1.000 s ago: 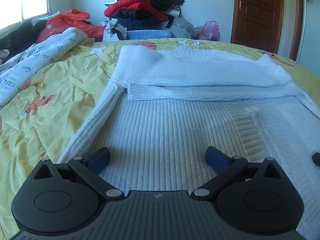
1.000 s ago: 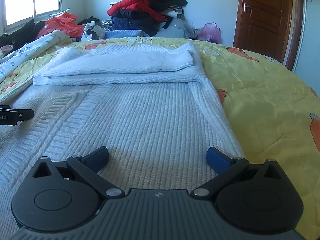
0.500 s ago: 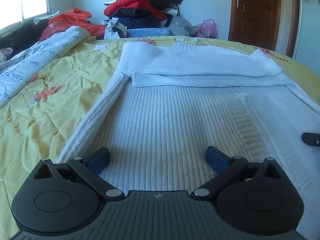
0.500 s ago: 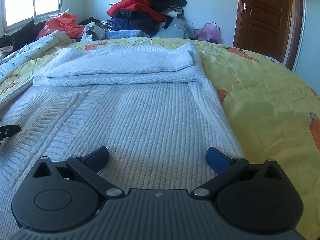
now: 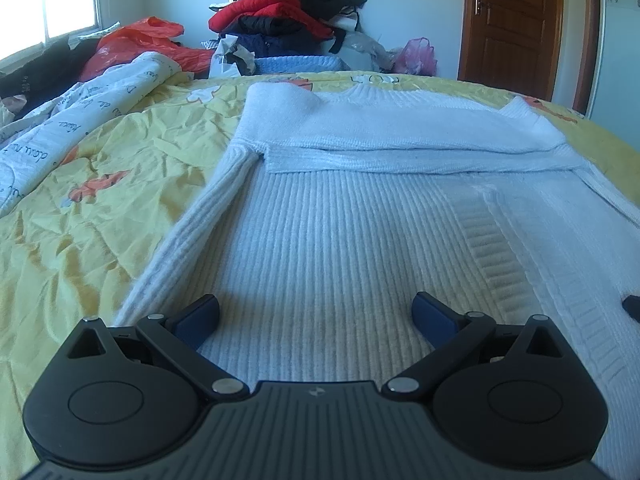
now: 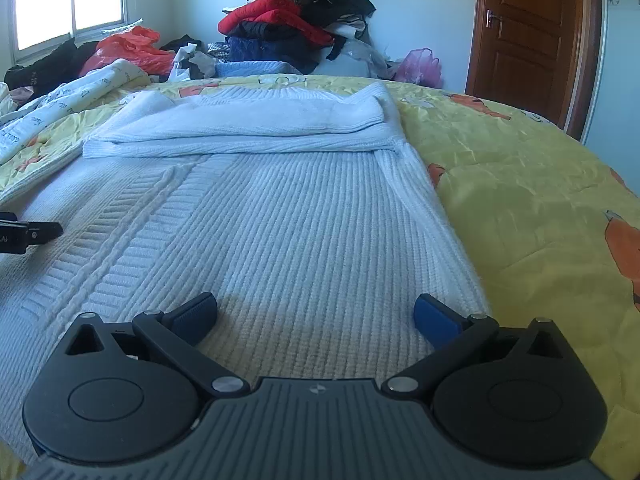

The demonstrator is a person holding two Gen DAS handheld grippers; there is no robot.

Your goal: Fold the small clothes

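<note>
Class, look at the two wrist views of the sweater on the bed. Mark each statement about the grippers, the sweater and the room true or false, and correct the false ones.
1. Both grippers are open. True: the left gripper and right gripper have their fingers wide apart, holding nothing.
2. The sweater is red. False: it is white, ribbed knit.
3. The sleeves are folded across the chest. True.
4. The sweater lies on a bare wooden table. False: it lies on a yellow bedspread.
5. The door is wide open. False: it looks closed.
6. A clothes pile sits beyond the bed. True.
</note>
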